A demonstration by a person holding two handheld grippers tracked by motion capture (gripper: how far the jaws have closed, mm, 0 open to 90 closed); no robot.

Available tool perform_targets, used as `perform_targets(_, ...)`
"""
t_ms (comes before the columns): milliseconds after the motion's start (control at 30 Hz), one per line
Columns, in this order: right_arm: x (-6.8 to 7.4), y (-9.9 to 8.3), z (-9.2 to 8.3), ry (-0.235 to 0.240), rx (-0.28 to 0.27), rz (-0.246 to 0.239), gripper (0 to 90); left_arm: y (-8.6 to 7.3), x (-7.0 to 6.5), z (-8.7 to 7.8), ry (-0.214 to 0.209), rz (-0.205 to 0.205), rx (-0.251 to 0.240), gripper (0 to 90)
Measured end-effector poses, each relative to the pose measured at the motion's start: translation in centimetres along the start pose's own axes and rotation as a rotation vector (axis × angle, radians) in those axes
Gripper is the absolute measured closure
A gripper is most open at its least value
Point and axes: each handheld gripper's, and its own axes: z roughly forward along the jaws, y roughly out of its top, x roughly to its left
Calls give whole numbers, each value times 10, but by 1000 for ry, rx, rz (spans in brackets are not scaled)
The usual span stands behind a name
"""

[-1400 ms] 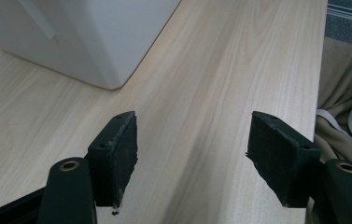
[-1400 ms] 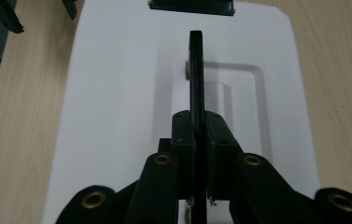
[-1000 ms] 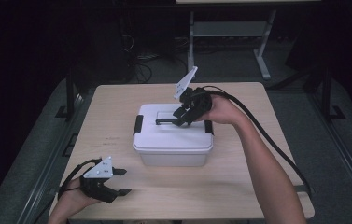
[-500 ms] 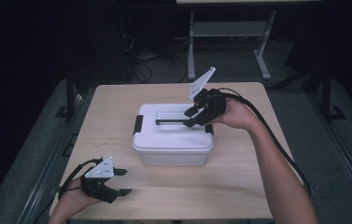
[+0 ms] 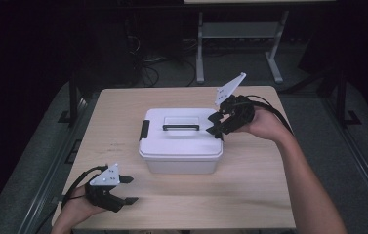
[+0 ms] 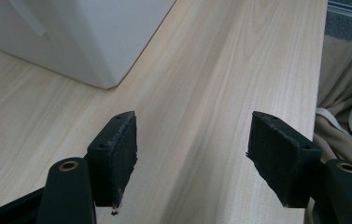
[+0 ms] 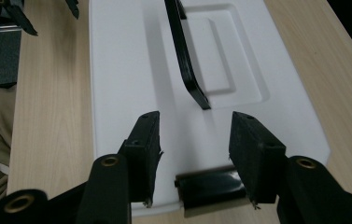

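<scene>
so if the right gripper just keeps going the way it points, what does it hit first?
Probably the black latch at the near end of the white box, lying low between the open jaws of the right gripper. If it passes above that, next comes the lid's black handle. Height is hard to judge.

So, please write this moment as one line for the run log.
right gripper: jaws just opening, over black latch at end of white box | left gripper: open, empty, on table | lid on

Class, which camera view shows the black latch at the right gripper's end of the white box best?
The right gripper view: the latch sits close, between the fingers. The high view shows it small beside the right gripper; the left gripper view gives just a box corner.
</scene>
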Motion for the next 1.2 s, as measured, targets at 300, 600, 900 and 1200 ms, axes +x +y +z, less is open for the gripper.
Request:
perform_targets(300, 1, -9, -6, -11, 5, 18, 486, -1, 0, -1, 3, -3, 2, 323)
perform_targets(600, 3, -16, -8, -14, 2, 33, 472, -1, 1, 0, 2, -7, 4, 323)
perform_targets(900, 3, -19, -9, -11, 15, 42, 462, -1, 1, -1, 5, -6, 2, 322)
perform_targets(1200, 3, -29, -10, -10, 13, 53, 450, -2, 1, -1, 4, -10, 2, 322)
